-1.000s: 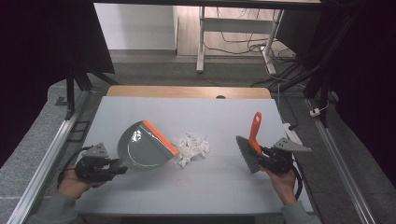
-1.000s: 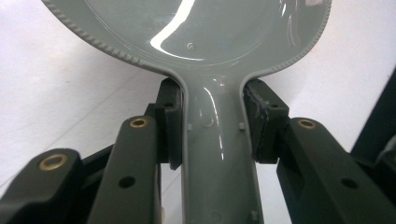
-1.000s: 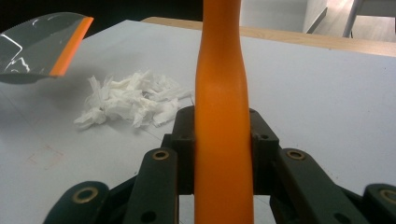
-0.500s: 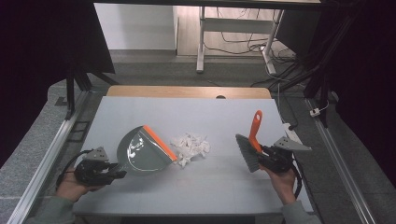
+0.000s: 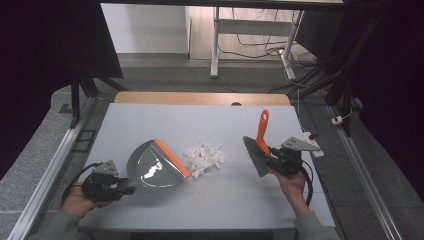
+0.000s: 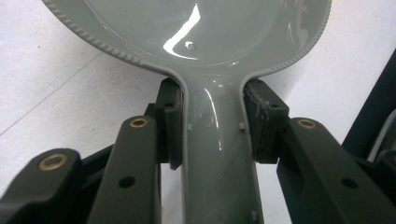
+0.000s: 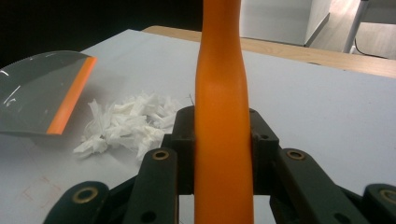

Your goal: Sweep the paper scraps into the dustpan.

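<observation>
Mid-sweep, the left gripper [image 5: 124, 189] clamps the handle of a grey dustpan [image 5: 155, 166], while the right gripper [image 5: 270, 159] pinches an orange-handled brush [image 5: 257, 150]. Between them lies a heap of shredded paper [image 5: 204, 156], just off the pan's orange lip: likely featherlight, soft and easily scattered, better swept than grasped.

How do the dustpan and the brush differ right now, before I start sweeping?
The dustpan is grey with an orange lip and sits on the table; the brush has an orange handle and grey bristles and is held off the table. The dustpan is in the left gripper, the brush in the right gripper. Each is gripped by its handle, with the paper scraps between them.
</observation>
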Tool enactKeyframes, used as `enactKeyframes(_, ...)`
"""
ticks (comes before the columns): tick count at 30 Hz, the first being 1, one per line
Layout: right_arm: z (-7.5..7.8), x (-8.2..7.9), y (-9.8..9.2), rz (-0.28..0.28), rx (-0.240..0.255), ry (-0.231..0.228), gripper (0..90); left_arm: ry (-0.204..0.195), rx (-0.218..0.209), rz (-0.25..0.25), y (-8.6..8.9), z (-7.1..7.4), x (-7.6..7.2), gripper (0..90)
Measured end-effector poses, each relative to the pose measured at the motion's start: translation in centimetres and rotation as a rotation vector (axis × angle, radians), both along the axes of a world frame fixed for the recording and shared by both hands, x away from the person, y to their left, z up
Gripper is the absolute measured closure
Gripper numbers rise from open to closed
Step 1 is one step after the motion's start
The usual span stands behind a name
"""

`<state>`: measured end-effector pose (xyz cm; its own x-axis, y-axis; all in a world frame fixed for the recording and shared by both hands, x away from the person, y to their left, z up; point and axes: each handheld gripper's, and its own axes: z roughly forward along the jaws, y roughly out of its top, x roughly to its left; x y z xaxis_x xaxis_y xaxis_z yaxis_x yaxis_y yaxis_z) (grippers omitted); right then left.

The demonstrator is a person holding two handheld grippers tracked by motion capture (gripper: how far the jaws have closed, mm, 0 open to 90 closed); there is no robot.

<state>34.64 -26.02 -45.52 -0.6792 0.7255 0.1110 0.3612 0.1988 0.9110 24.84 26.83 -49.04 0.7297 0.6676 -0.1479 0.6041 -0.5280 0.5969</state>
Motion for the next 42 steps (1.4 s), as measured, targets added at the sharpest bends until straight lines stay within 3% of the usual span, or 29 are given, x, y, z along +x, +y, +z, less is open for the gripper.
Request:
enactKeyframes(14,0.0,1.7,2.2,-0.004,-0.029,0.013,69.8,0.024,0.005,-0.036,-0.4,-0.4,0.2,61.7)
enactKeyframes(32,0.2,4.4,6.3,0.040,-0.045,0.002,69.8,0.027,-0.011,-0.046,-0.5,-0.7,-0.1,61.7)
enactKeyframes(42,-0.1,5.4,7.5,0.024,-0.053,0.017,69.8,0.033,-0.008,-0.063,-0.8,-0.7,0.0,61.7)
